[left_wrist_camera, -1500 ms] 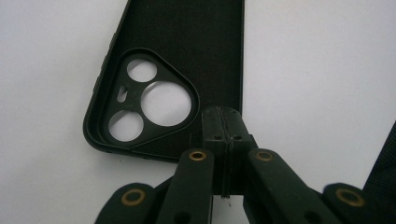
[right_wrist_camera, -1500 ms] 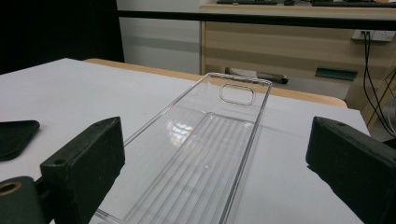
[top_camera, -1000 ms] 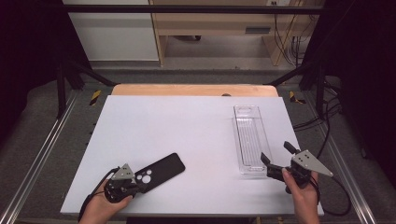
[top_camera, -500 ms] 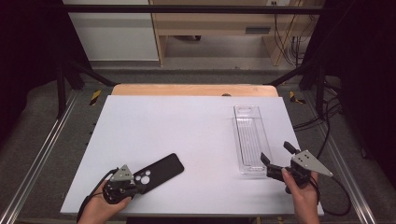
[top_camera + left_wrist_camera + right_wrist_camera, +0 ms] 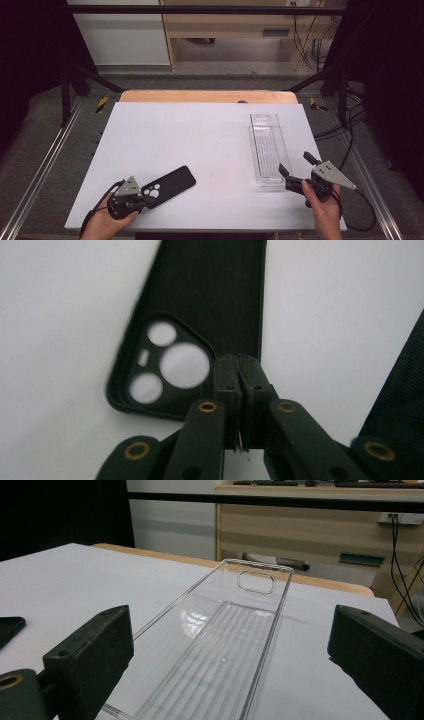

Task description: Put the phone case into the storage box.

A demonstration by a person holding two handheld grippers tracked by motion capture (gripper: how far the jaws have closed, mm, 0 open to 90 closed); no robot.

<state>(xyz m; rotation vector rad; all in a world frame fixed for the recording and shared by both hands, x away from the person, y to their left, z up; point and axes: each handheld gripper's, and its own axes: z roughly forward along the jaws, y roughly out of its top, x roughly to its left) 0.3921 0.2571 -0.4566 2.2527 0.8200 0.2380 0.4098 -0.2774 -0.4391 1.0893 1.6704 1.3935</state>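
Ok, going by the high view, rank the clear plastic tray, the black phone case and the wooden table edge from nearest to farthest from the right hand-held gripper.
1. Clear plastic tray: its near end lies just ahead of the right hand-held gripper.
2. Black phone case: across the table, at the left hand-held gripper.
3. Wooden table edge: along the far side.

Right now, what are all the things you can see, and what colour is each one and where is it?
Phone case: one, black, with round camera holes, lying flat at the table's near left, its edge pinched by the left gripper.
Tray: one, clear plastic, long and narrow, empty, on the table's right side.
Table: one, white top with a wooden far edge.
Left gripper: one, black, jaws shut on the phone case's near end.
Right gripper: one, black, jaws wide open at the tray's near end.
Hands: two, at the near edge, one holding each gripper.
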